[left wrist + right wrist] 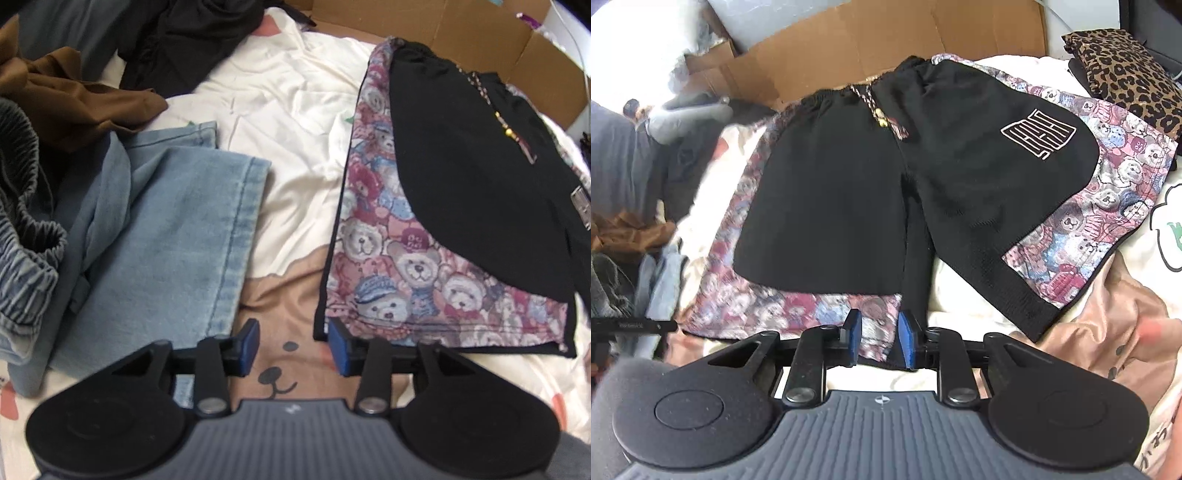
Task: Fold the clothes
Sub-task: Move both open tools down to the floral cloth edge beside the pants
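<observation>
A pair of black shorts with teddy-bear print side panels lies spread flat on the bed, waistband away from me and a white outlined logo on one leg. My right gripper is open at the near hem, its blue pads on either side of the edge of the printed hem by the inner leg seam. In the left wrist view the shorts fill the right side. My left gripper is open just left of the shorts' near hem corner, with only the bedsheet between its fingers.
Light blue jeans lie left of the left gripper, with brown and black garments piled behind them. A leopard-print cloth sits at the far right. A cardboard box wall stands behind the cream cartoon bedsheet.
</observation>
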Tool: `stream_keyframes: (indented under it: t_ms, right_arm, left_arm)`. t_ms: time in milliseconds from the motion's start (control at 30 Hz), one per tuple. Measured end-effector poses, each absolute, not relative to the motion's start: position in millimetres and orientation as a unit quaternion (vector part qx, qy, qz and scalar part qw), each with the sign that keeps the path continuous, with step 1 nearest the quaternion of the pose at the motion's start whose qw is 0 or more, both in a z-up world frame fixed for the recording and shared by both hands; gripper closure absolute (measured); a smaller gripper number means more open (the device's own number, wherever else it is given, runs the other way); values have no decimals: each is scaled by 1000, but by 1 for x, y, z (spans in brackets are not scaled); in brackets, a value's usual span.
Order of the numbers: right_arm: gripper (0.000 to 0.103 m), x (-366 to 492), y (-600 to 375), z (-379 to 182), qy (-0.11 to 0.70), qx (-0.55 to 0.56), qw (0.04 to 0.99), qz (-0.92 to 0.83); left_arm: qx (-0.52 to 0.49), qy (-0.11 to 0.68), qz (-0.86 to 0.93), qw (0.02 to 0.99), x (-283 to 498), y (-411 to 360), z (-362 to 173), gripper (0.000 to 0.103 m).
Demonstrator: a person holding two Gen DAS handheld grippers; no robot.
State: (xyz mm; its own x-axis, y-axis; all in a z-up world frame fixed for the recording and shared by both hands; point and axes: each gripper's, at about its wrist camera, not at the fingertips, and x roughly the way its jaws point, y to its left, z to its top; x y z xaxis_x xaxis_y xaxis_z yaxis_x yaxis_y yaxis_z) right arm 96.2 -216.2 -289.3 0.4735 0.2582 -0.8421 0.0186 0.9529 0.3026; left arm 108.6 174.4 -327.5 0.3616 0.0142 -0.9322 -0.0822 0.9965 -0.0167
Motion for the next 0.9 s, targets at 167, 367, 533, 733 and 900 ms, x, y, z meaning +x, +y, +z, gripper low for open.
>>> stream_keyframes:
  t_ms: [167, 367, 533, 733, 900]
  right_arm:
    - [76, 92, -217, -305, 516, 138, 843, 69]
    - [68, 85, -217, -316, 509, 123, 849, 74]
    - [68, 84, -217, -322, 502, 133, 851, 77]
    - [68, 88, -209, -329, 505, 144, 847, 82]
    - [68, 89, -203, -341, 520, 158, 835, 82]
  left_arm:
    - [-17, 552, 15, 834, 110, 167, -333, 53]
    - [42, 517, -13, 855, 112, 152, -328, 51]
    - [61, 506, -41, 859, 111, 146, -333, 51]
    - [46, 506, -51, 860, 111, 150, -339, 53]
    - [30, 507, -57, 859, 112, 153, -344, 61]
